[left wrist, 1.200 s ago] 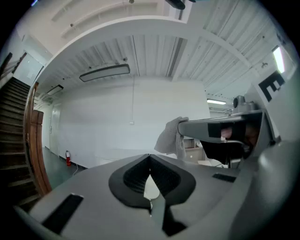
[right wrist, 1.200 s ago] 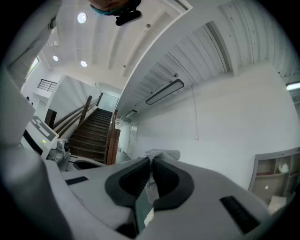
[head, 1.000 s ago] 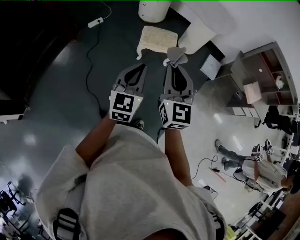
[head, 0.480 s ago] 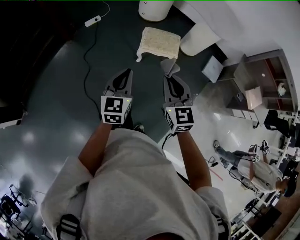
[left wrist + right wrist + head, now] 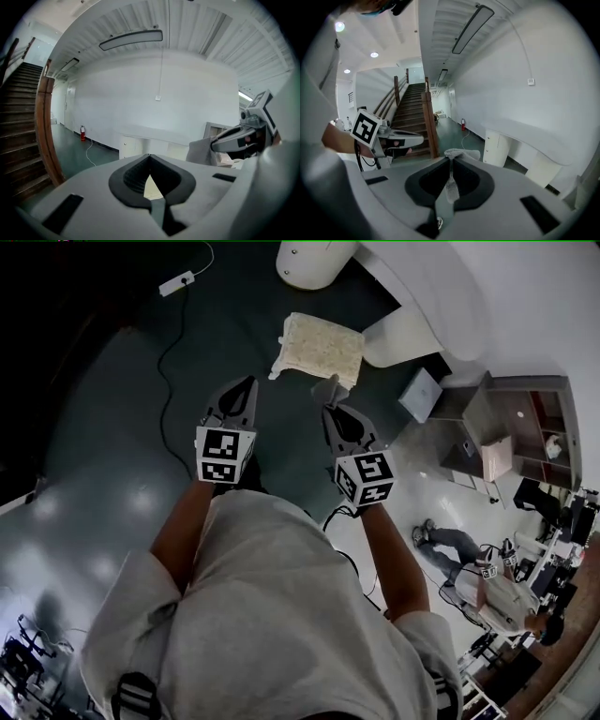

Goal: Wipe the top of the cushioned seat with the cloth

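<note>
Both forearms reach forward from the torso, elbows bent and roughly parallel, with the two grippers side by side but apart and pointing toward the seat. Left gripper (image 5: pixel 246 388): jaws pressed together with nothing between them; idle. Right gripper (image 5: pixel 330 409): jaws clenched on a fold of the grey cloth (image 5: pixel 330 384), which bunches just beyond the tips; the right gripper view shows a strip pinched in the seam. The cloth is held in the air just short of the cushioned seat (image 5: pixel 319 345), which stands on the dark floor (image 5: pixel 141 427) ahead with its cream top bare. No contact is visible. Assessment: approach step, wiping not begun. Recommendation: lower and tilt the right gripper so the loose bunch, not the jaw tips, meets the cushion. Begin at the near edge and work to the far edge in overlapping passes under light pressure, as the seat may slide. The left gripper could steady a corner. Beyond the seat are a white rounded fixture (image 5: pixel 314 259) and a power strip (image 5: pixel 178 282), well apart from the work.
</note>
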Demonstrator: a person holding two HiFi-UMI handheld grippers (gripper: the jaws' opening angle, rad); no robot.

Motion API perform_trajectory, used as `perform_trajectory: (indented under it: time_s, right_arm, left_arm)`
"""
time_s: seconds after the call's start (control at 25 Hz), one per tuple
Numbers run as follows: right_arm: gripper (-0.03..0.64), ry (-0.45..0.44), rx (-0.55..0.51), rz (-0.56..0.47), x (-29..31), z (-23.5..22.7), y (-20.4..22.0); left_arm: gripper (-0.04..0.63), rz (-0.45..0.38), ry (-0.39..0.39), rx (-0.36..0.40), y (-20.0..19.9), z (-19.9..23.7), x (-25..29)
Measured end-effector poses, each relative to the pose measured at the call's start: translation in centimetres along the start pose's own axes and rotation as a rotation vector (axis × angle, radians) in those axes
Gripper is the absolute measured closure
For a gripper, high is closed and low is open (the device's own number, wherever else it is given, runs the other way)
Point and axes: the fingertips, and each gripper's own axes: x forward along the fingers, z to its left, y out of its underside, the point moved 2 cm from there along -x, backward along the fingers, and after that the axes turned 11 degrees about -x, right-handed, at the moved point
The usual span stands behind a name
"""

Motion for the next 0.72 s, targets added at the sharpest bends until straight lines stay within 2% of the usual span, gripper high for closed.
perform_trajectory:
  time_s: [0.24,0.48,0.72]
  right_arm:
    - [0.588,0.012,0.037,0.034,5.3,-1.9,-0.7]
    - [0.588,0.0,0.236,0.105,8.6,-5.8,1.9]
    - [0.588,-0.057,0.203,0.152,13.2,-12.2,2.9]
  left_arm:
    - [0.58,0.047,0.076,0.013,-1.0,2.6,5.3]
    - [0.58,0.088,0.099,-0.025,-0.2,3.3,9.2]
    - [0.58,0.13,0.065,-0.038,-0.4,3.8,15.5]
